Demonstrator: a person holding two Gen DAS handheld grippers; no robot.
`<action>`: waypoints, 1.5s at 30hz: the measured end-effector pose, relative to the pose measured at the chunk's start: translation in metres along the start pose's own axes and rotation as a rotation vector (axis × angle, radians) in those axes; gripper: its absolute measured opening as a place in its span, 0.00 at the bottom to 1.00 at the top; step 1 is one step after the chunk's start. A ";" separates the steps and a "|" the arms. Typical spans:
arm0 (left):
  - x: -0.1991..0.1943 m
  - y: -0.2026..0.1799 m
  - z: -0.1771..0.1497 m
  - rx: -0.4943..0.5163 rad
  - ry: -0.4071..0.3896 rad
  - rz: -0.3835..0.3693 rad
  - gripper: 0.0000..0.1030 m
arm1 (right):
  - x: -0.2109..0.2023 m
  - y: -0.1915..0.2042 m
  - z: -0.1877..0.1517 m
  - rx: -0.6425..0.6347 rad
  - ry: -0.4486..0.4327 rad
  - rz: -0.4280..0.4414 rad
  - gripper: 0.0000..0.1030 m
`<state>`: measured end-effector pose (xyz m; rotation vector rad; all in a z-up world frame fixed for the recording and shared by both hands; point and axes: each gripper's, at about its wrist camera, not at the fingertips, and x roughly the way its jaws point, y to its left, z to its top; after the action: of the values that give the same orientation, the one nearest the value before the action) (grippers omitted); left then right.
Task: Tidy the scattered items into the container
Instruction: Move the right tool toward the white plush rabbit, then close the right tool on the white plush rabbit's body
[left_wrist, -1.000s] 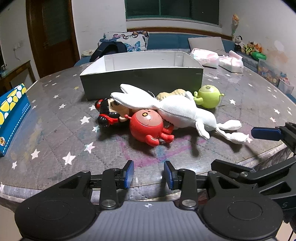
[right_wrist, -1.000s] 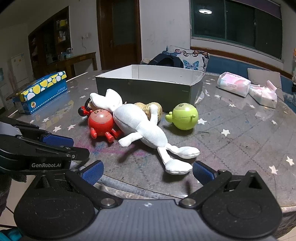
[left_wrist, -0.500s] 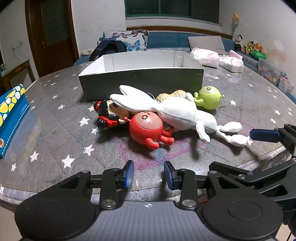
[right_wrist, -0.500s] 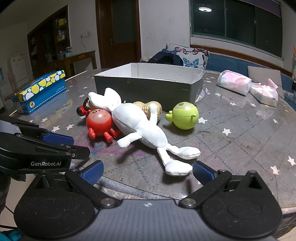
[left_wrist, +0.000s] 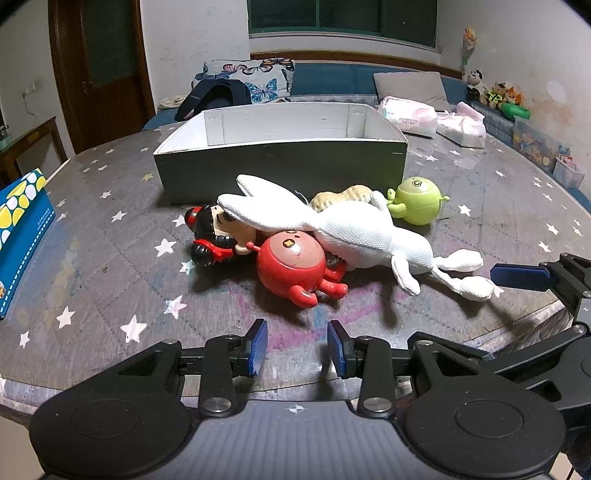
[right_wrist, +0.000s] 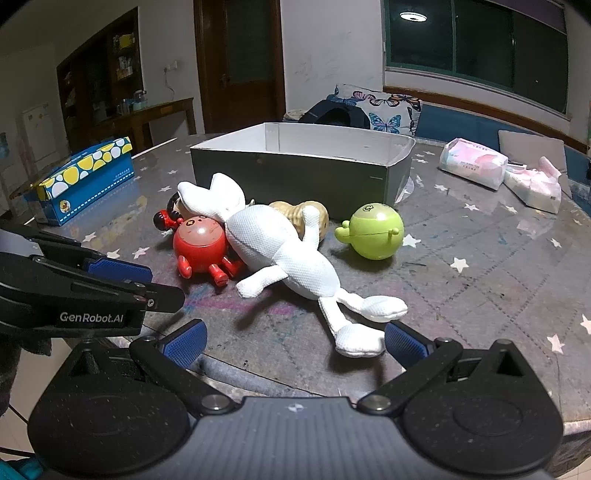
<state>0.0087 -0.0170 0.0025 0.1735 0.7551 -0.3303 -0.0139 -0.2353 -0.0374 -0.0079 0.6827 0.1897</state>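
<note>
A grey open box stands at the back of the table and looks empty. In front of it lie a white plush rabbit, a red round toy, a black-haired doll, a tan peanut toy and a green round toy. My left gripper is partly open and empty, just short of the red toy. My right gripper is wide open and empty, its right pad beside the rabbit's foot.
A blue and yellow tissue box lies at the table's left edge. Two pink tissue packs lie at the back right. The table's front edge runs just under both grippers. A sofa with cushions stands behind.
Both grippers have moved slightly forward toward the toys. The toys have not moved. Both grippers' openings look unchanged.
</note>
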 end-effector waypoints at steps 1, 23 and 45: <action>0.000 0.001 0.001 -0.001 0.000 0.000 0.38 | 0.000 0.000 0.000 0.001 0.000 0.001 1.00; -0.002 0.014 0.030 0.010 -0.039 -0.037 0.38 | 0.010 -0.007 0.016 -0.054 -0.020 0.036 1.00; 0.018 0.016 0.060 -0.006 -0.018 -0.222 0.38 | 0.052 -0.016 0.039 -0.117 0.028 0.115 0.64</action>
<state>0.0647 -0.0226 0.0335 0.0810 0.7592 -0.5398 0.0529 -0.2398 -0.0404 -0.0832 0.6999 0.3406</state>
